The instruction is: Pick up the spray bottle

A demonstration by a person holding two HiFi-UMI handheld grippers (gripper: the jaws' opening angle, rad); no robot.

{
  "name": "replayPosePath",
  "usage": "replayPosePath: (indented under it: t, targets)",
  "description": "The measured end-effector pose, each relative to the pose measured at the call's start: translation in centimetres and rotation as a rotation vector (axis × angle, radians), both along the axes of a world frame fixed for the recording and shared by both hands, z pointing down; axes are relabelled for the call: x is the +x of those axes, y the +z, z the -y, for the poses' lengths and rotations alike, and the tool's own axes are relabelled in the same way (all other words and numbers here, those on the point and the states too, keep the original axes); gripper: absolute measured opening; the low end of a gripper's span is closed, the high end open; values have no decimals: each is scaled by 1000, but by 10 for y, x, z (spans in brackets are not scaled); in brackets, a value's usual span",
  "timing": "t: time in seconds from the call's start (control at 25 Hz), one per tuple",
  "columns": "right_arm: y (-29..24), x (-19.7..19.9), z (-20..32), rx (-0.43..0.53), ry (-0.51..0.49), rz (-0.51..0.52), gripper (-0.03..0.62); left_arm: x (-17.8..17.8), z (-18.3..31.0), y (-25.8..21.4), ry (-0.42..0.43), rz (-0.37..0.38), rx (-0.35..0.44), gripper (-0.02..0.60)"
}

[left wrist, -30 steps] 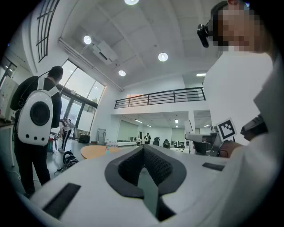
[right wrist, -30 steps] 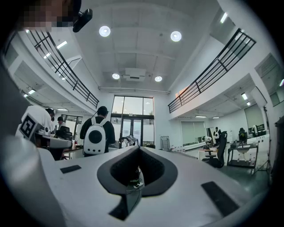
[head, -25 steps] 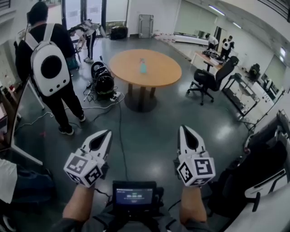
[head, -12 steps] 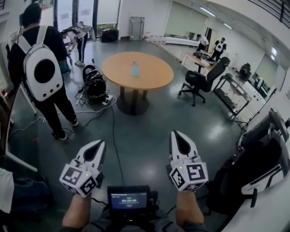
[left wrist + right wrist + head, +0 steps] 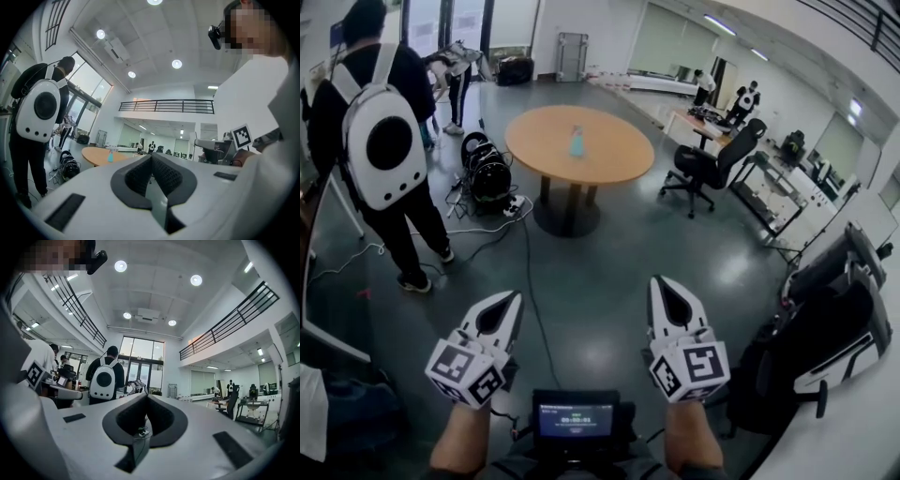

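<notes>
Blue spray bottle [image 5: 577, 142] stands upright at centre of round wooden tabletop [image 5: 623, 161], well apart from both grippers. L gripper [image 5: 512, 300] & R gripper [image 5: 660, 284]: jaws together, nothing held, over grey floor [image 5: 600, 262].

Left gripper [image 5: 513, 299], lower left of head view: jaws together, nothing between, pointing level. Right gripper [image 5: 658, 284], lower right: likewise. Bare forearms [image 5: 457, 439] enter from the bottom edge.

Nothing here reads clearly. The small screen [image 5: 575, 419] at the bottom of the head view shows a lit line, possibly digits (too blurred to make out). The left marker cube [image 5: 469, 372] and the right marker cube [image 5: 691, 368] bear black-and-white square patterns, no letters.
</notes>
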State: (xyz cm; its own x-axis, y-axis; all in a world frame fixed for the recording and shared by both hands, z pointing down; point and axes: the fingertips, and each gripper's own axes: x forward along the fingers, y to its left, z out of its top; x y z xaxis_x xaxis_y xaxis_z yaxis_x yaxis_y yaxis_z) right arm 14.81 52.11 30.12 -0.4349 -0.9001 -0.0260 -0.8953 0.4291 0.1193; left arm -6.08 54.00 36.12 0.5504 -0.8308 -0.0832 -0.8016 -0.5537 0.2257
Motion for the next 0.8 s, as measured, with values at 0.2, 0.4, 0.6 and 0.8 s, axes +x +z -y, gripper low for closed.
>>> replayPosePath:
  t: [0.2, 0.4, 0.6, 0.8]
  targets:
    - [1, -7, 10, 7, 8, -15, 12, -4, 8, -1, 12, -3, 8, -2]
    - [10, -11, 42, 14, -2, -50, 12, -3, 32, 0, -13, 14, -1, -2]
    - [10, 0, 87, 18, -46, -4, 12, 11, 66, -6, -45, 61, -9, -2]
    - [8, 10, 143, 24, -91, 44, 12, 27, 118, -13, -70, 111, -9, -2]
